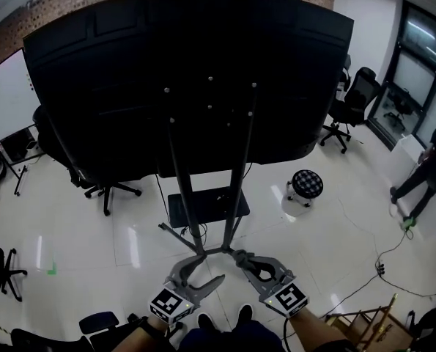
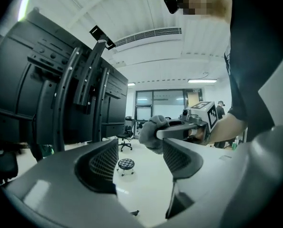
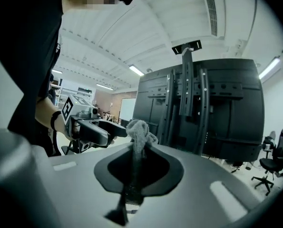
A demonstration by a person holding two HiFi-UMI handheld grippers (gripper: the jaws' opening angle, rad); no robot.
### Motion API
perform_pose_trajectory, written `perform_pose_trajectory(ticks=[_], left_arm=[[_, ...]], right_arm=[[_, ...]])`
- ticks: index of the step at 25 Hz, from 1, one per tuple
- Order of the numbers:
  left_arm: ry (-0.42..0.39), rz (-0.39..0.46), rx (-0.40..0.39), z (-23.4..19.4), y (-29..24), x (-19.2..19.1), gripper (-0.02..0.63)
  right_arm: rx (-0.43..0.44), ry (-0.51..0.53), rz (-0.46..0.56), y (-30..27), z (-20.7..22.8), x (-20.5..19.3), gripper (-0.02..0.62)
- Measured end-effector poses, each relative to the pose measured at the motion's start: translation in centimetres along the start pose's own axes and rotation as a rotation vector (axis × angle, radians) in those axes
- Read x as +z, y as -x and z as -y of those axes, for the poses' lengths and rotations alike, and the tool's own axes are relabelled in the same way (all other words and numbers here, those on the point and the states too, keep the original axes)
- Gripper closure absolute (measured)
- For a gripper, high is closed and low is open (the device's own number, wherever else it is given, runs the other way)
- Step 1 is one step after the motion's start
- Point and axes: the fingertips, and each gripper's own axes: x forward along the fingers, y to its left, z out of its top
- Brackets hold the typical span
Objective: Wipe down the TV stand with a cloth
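The TV stand [image 1: 236,189] is a dark frame with two upright poles, a small black shelf [image 1: 207,204] and splayed floor legs, carrying a big black screen seen from behind. It also fills the left gripper view as stand poles [image 2: 60,103] and the right gripper view as stand poles [image 3: 189,103]. My right gripper [image 1: 248,261] hovers at the stand's base, shut on a grey cloth [image 3: 139,131] that bunches out past the jaw tips. My left gripper [image 1: 203,274] is beside it, open and empty, looking at the cloth [image 2: 152,133].
Black office chairs [image 1: 104,174] stand left of the stand and at the back right [image 1: 353,101]. A small checkered stool [image 1: 305,185] sits right of the base. A whiteboard [image 1: 5,97] is far left, a person [image 1: 426,171] far right, and a cable [image 1: 382,266] runs across the floor.
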Motion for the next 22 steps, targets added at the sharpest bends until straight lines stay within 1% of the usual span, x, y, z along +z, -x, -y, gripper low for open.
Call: perform_pose_trajectory(ticks=[2, 5, 9, 12, 16, 19, 22], left_arm=[[-0.007, -0.001, 0.002, 1.1, 1.1, 0.5, 0.288], [-0.016, 0.018, 0.022, 2.4, 2.7, 0.8, 0.29], [0.013, 0.006, 0.062, 4.2, 4.3, 0.3, 0.291], [0.028, 0.009, 0.117, 5.8, 5.0, 0.5, 0.292], [0.081, 0.032, 0.176, 8.6, 5.4, 0.9, 0.295], [0.089, 0.039, 0.19, 10.8, 5.5, 0.2, 0.296], [0.079, 0.041, 0.203, 12.7, 5.5, -0.1, 0.296]], right_arm=[[-0.009, -0.015, 0.031, 1.5, -0.8, 1.1, 0.574], [0.0, -0.088, 0.063, 3.7, -2.0, 1.7, 0.574], [0.021, -0.164, 0.106, 6.2, -3.2, 2.4, 0.574], [0.057, -0.185, 0.108, 8.0, -4.3, 1.8, 0.574], [0.092, -0.206, 0.099, 10.5, -5.3, 0.5, 0.574], [0.12, -0.235, 0.081, 12.4, -6.3, -1.3, 0.574], [0.141, -0.232, 0.066, 14.0, -7.2, -1.8, 0.574]])
